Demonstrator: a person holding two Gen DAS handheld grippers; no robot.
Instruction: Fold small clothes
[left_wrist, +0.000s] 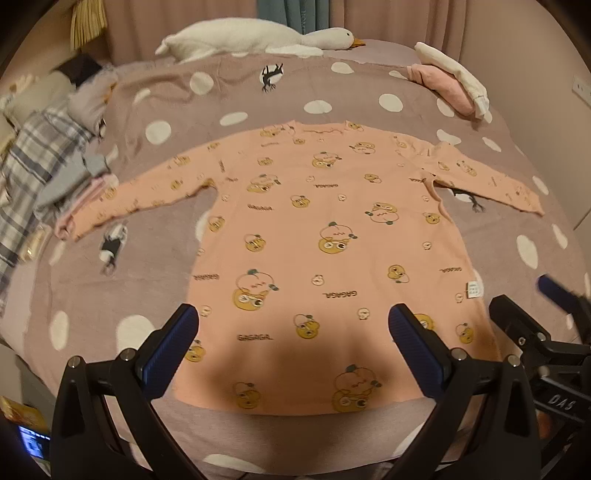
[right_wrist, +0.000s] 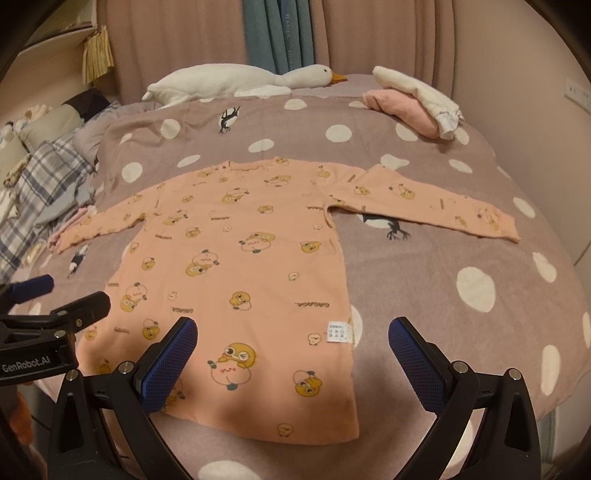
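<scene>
A small peach long-sleeved shirt (left_wrist: 325, 236) with cartoon prints lies flat on the bed, sleeves spread out, hem toward me. It also shows in the right wrist view (right_wrist: 243, 280). My left gripper (left_wrist: 293, 325) is open and empty, held above the hem near the shirt's middle. My right gripper (right_wrist: 293, 338) is open and empty, above the shirt's right hem corner by the white label (right_wrist: 339, 332). The right gripper shows at the right edge of the left wrist view (left_wrist: 532, 306), and the left gripper shows at the left edge of the right wrist view (right_wrist: 59, 299).
The bed has a mauve cover with white dots (left_wrist: 229, 92). A pile of unfolded clothes with a plaid piece (left_wrist: 40, 158) lies at the left. Folded pink and white clothes (left_wrist: 450, 81) sit at the back right. A white goose plush (left_wrist: 258, 37) lies by the headboard.
</scene>
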